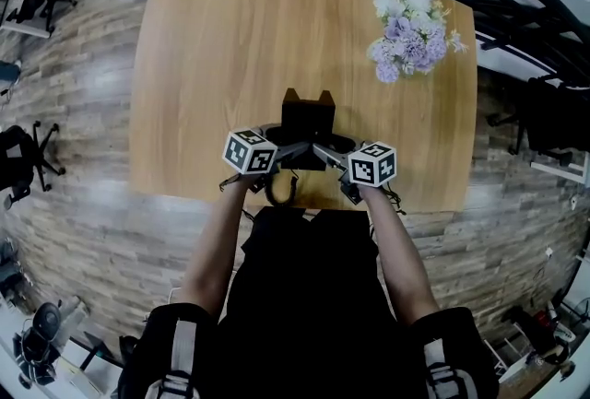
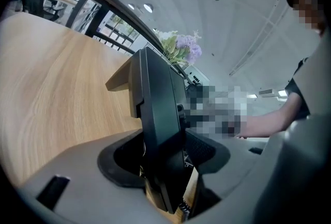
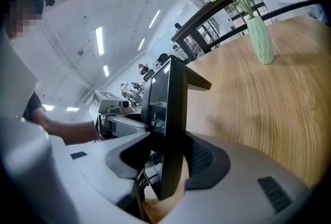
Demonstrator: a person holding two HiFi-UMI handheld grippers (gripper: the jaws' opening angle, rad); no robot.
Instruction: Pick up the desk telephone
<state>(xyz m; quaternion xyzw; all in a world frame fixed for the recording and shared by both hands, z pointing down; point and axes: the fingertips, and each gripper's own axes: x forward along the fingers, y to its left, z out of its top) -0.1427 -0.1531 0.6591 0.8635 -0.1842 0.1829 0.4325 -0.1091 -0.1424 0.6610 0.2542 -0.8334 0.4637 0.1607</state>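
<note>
The person's forearms (image 1: 219, 236) reach forward from the near side, one gripper in each hand. The left gripper (image 1: 279, 145) and the right gripper (image 1: 328, 148) meet at the near edge of the wooden surface (image 1: 203, 47), with the black desk telephone (image 1: 306, 116) between them.

In each gripper view the jaws are closed onto a side edge of the telephone: the left gripper (image 2: 163, 161) on one side, the right gripper (image 3: 165, 161) on the other. A coiled cord (image 1: 281, 190) hangs over the near edge. A vase of flowers (image 1: 410, 19) stands well apart at the far right.

The grasp looks made. Whether the telephone has cleared the surface I cannot tell, so the lift itself seems to remain.
</note>
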